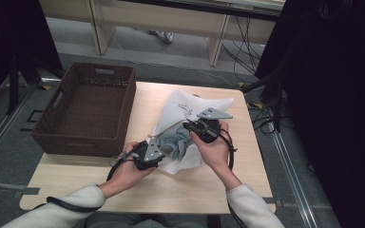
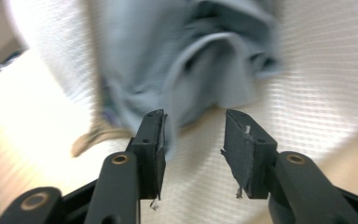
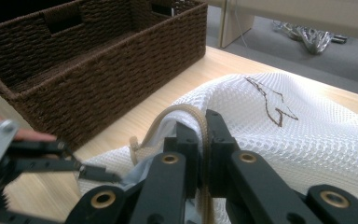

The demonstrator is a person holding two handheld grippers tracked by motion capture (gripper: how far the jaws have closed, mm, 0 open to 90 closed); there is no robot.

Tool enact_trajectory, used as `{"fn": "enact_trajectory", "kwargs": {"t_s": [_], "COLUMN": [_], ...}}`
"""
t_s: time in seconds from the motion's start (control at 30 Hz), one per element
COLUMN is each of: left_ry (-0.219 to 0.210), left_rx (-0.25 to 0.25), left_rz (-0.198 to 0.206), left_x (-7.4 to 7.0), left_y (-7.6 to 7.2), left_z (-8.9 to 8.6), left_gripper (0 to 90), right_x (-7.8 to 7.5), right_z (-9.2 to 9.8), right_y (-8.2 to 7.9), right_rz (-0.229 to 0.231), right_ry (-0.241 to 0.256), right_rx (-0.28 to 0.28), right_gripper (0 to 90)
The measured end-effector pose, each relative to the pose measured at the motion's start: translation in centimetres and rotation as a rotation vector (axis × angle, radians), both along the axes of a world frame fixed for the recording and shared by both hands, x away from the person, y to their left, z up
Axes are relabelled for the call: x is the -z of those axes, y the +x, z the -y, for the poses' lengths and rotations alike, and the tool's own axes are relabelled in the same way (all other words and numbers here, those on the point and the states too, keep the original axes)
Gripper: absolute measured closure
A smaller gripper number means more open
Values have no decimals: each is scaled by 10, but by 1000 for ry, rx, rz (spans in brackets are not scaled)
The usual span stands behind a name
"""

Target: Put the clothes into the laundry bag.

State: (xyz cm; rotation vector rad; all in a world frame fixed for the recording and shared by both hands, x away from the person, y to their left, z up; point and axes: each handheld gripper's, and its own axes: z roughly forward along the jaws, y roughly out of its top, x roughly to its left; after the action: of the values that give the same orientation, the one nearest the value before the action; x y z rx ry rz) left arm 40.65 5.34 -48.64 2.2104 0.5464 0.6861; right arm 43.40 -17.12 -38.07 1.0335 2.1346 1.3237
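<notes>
Two hand-held grippers work at one white mesh bag (image 1: 185, 111) on the desk (image 1: 218, 190). The right hand-held gripper (image 3: 204, 140) has its jaws pressed together on the bag's beige drawstring cord (image 3: 186, 111), which loops up over the jaw tips at the bag's gathered mouth. The left hand-held gripper (image 2: 193, 135) has its jaws spread apart, gripping nothing; one jaw tip just touches a fold of the grey-blue cloth (image 2: 186, 60) that lies bunched in the bag's mouth, and a further stretch of cord lies on the mesh beside it.

The bag bears a small brown stitched mark (image 3: 270, 105), a line figure rather than readable writing. In the high view the bag's long axis runs from the person's side away toward the far edge of the desk, its open mouth toward the person and between the two grippers, its closed end toward the far edge.

A dark brown woven basket (image 1: 57, 126) with cut-out handles stands on the desk's left part, just beside the bag, with nothing in it.
</notes>
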Motion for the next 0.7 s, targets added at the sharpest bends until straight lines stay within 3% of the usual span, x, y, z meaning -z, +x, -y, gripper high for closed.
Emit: {"fn": "enact_trajectory", "kwargs": {"t_s": [0.1,0.2,0.3,0.43,0.5,0.53,0.67,0.7], "left_ry": [11,18,32,3,-23,-58,-120,-194], "left_rx": [-14,-29,-26,-32,-28,-32,-18,-33], "left_rz": [-7,-25,-33,-71,-61,-45,17,44], "left_x": [7,16,21,23,21,22,14,14], "left_y": [11,22,28,31,32,31,29,28], "left_z": [3,12,23,36,40,43,51,57], "left_gripper": [553,593,694,855,873,875,876,875], "right_x": [-1,2,2,2,2,2,1,2], "right_z": [-2,-4,-4,-4,-4,-4,-5,-6], "right_y": [-2,-2,-1,-1,-2,-2,-3,-3], "right_rz": [-15,-7,-21,-20,-26,-18,-17,-6], "right_ry": [-2,5,-9,-8,-1,-5,-4,5], "right_rx": [2,7,-8,-13,-8,-13,-16,-9], "right_gripper": [871,871,871,871,871,871,872,871]}}
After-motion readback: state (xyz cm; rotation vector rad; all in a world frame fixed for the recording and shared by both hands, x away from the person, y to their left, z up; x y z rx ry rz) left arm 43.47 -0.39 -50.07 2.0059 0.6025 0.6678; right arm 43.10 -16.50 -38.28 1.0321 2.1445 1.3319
